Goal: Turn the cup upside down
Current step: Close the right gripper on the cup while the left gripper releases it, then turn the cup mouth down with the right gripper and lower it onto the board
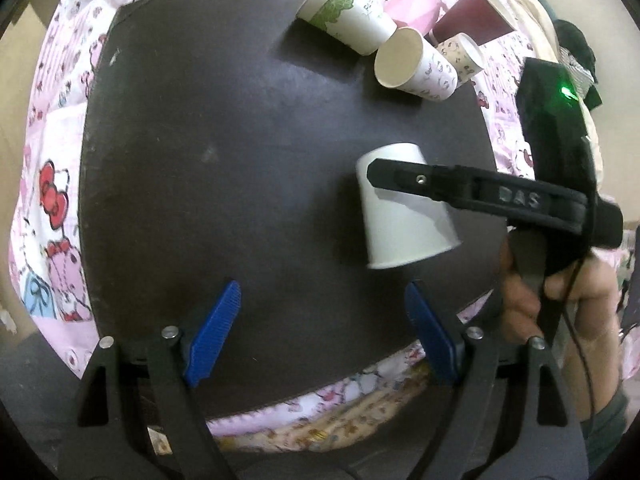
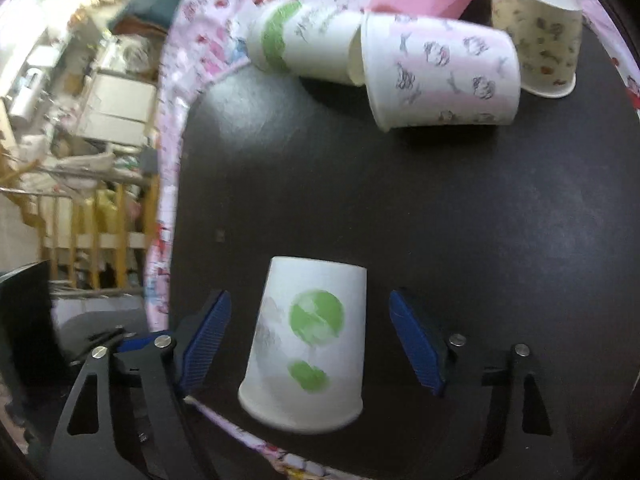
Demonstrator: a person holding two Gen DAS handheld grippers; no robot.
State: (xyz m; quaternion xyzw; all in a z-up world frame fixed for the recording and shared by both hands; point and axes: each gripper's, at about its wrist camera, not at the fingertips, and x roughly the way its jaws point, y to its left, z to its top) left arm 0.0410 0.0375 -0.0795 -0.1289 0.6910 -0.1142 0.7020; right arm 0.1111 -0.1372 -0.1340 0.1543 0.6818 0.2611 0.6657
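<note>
Dim indoor light; the dark worktop (image 1: 240,160) shows faint sheen near twelve o'clock. Fisheye bending curves every edge, and the right wrist view is motion-blurred.

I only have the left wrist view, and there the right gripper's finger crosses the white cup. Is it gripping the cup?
Observer: No. In the right wrist view the right gripper is open, with both pads clear of the cup.
Operator: Is the cup plain white all round?
Observer: No. The side facing that gripper carries two green dots, the larger above the smaller.
</note>
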